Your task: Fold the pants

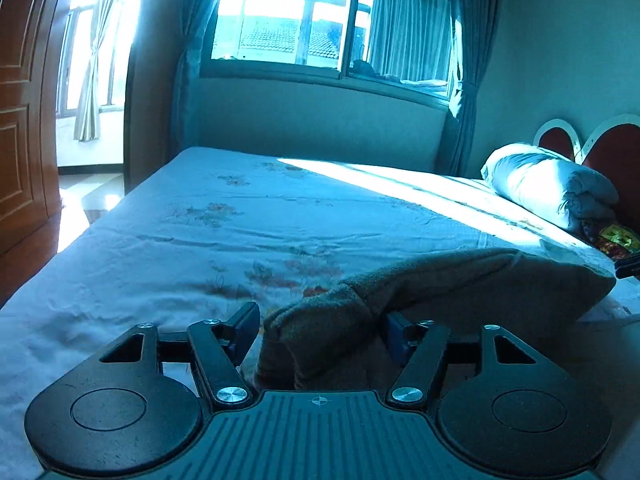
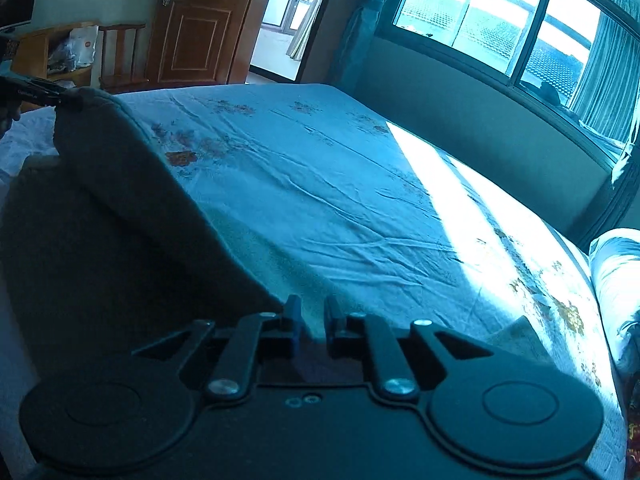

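Left wrist view first: your bed [image 1: 248,216] fills most of the frame, its floral sheet [image 1: 180,240] wrinkled but bare across the middle, with a rolled quilt [image 1: 548,188] at the headboard end and the window [image 1: 320,20] behind. That open stretch of sheet looks like the surface you are working on.

Next, the pants [image 1: 460,292]: grey, soft, and lifted off the sheet in a long ridge between your two hands. In the right wrist view the pants [image 2: 120,220] rise as a taut slope from the near gripper up to the far one at the top left. Held by two points like this, the cloth hangs as a straight edge, which is probably why you have both ends up: it lets one half swing over the other cleanly.

Your left gripper [image 1: 320,332] stands about half open, with a thick bunch of fabric filling the gap between the fingers; the right pad is hidden by the cloth, so whether they actually press it I cannot tell. From the right wrist view, the left gripper [image 2: 60,98] meets the raised corner of the pants.

Your right gripper [image 2: 314,316] is almost closed, a thin gap left between its fingers. The pants edge runs in at the left finger; it appears to pinch a thin layer there, though the contact itself is hidden.
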